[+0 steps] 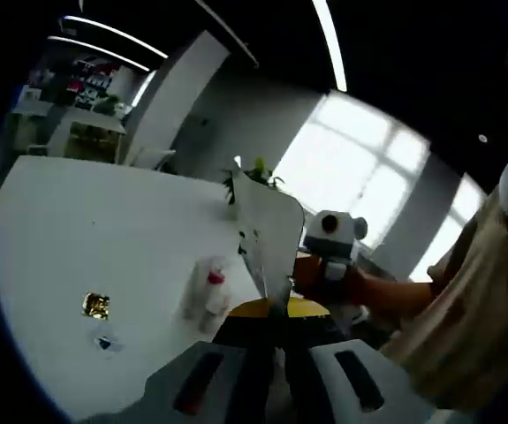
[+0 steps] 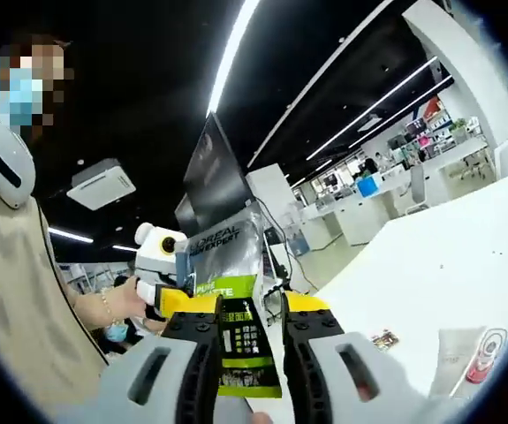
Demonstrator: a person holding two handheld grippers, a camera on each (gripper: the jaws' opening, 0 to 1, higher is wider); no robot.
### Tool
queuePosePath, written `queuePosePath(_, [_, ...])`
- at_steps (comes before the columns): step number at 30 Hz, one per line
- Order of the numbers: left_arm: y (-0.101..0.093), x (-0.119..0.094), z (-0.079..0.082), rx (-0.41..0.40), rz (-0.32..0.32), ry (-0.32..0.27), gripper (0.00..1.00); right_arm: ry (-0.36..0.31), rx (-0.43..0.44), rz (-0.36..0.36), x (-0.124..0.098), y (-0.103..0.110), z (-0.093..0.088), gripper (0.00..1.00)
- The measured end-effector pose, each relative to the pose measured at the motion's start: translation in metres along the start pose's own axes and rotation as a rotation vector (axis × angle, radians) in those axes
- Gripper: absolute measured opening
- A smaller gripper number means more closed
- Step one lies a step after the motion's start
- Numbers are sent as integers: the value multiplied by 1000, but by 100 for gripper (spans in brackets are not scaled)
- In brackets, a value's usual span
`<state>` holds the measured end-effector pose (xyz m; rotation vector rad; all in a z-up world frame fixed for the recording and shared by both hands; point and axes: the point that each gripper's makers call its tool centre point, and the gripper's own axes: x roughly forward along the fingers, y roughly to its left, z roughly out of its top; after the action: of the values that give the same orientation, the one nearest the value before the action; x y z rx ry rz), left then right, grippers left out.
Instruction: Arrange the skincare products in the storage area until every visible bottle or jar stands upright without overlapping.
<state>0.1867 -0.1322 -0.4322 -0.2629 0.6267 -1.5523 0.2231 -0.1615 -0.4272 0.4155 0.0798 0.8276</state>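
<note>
Sachet (image 2: 236, 300) clamped between both hand-held grippers, right (image 2: 250, 353), left (image 1: 276, 353); bottle (image 1: 208, 296) lying on table (image 1: 86, 230).

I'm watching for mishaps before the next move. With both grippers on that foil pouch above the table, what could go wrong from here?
1. The pouch is pinched between the right gripper and left gripper in mid-air; pulling apart could tear or drop it.
2. The pouch is limp, so it may not stand upright once set down.
3. The small bottle on the table stands near; a swing could topple it.
</note>
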Motion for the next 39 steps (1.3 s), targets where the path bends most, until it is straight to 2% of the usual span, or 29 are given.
queuePosePath(2, [-2,-2,-1,4,-15,21,0,-10,17,35,0,6,1,20])
queuePosePath(6, [-6,-7,1,12,-53,33,0,19,36,73,-2,11,-3,9])
queuePosePath(12, [-14,-11,6,9,-112,29,0,-6,60,80,-9,10,2,1])
queuePosePath(13, [-15,-11,7,8,-117,26,0,-17,92,102,-11,12,3,1])
queuePosePath(18, [-34,-16,9,4,-242,24,0,-52,234,211,-20,26,13,1])
queuePosePath(19, [-35,-17,10,-2,-259,25,0,-72,297,253,-23,33,18,1])
queuePosePath(22, [-33,-20,10,-38,-282,22,0,-129,403,345,-30,46,30,1])
queuePosePath(23, [-32,-20,12,-51,-286,20,0,-124,408,351,-31,48,29,1])
queuePosePath(27, [-20,-22,26,-121,-278,-46,0,-193,489,397,-33,57,40,0])
queuePosePath(29, [-17,-21,34,-150,-277,-86,0,-241,496,374,-33,53,44,0])
queuePosePath(31, [-11,-18,46,-138,-247,-171,0,-298,522,339,-33,45,49,0])
queuePosePath(33, [-11,-20,58,-135,-250,-261,1,-355,558,306,-34,37,55,0])
queuePosePath(34, [-6,-19,67,-135,-223,-336,3,-387,565,289,-34,34,58,0])
queuePosePath(35, [-7,-18,69,-131,-214,-372,8,-425,574,262,-34,30,61,0])
queuePosePath(36, [-12,-15,68,-147,-240,-389,19,-441,587,247,-33,28,61,0])
queuePosePath(37, [-14,-11,64,-171,-248,-386,28,-452,595,239,-33,27,62,0])
queuePosePath(38, [-13,-8,62,-184,-244,-387,37,-458,597,228,-30,27,60,0])
queuePosePath(39, [-9,-1,58,-179,-211,-397,46,-462,601,220,-29,28,59,0])
